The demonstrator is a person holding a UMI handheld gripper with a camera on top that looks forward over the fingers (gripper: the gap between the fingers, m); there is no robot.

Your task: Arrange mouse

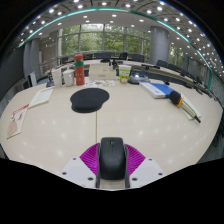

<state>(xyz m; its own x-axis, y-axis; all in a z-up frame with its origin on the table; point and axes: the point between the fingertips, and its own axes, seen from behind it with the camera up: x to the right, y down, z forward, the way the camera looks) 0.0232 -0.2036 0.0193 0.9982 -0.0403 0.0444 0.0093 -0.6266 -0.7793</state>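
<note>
The gripper point(112, 172) held the mouse point(112, 157) clamped between its pads; best carry it level to the mat point(89, 98) at 11 o'clock on the bench point(150, 125), lowering gently.

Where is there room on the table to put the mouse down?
The mouse sits between the gripper fingers. Bare table stretches from just ahead of them to the round black mouse pad. The pad is bare too. It is crowded by the papers on one side and by the books and cables on the other.
</note>
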